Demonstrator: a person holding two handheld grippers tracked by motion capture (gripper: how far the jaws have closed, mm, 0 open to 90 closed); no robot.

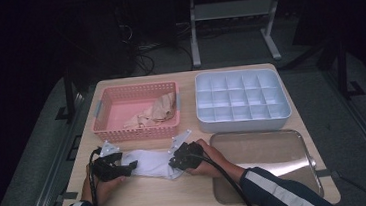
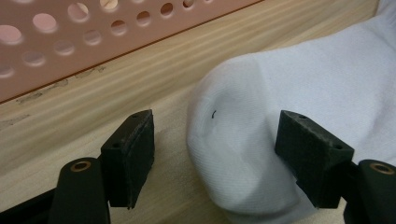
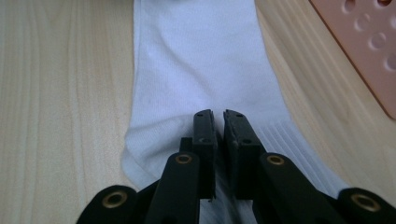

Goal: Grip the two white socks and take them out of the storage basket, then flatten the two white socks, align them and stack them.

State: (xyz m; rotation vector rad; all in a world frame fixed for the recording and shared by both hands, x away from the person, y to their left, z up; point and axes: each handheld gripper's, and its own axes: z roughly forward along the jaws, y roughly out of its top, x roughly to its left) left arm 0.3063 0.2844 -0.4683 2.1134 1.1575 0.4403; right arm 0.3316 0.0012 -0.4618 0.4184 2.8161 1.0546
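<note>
Your left gripper (image 2: 215, 158) stands with its black jaws wide apart on the pale wooden table (image 1: 144, 196), and the rounded toe end of the white cotton sock (image 2: 289, 102) lies between them; the pads do not press on the cloth, with bare wood showing between the left-hand pad and the toe. Your right gripper (image 3: 219, 122) has its jaws drawn almost together, pinched on the ribbed cuff end of that sock, a thin fold of cloth caught between the pads. In the high view the sock (image 1: 151, 162) lies flat along the near edge of the table, stretched between your two grippers, the left gripper (image 1: 129, 166) at one end and the right gripper (image 1: 175, 162) at the other. Just beyond it sits the pink perforated plastic basket (image 1: 103, 117), with a crumpled beige cloth (image 1: 157, 111) in its right part. To the right of the basket is the pale blue plastic tray divided into many square compartments (image 1: 285, 105), and near your right forearm lies a flat shiny metal tray (image 1: 275, 147), its left edge close to your right hand.
</note>
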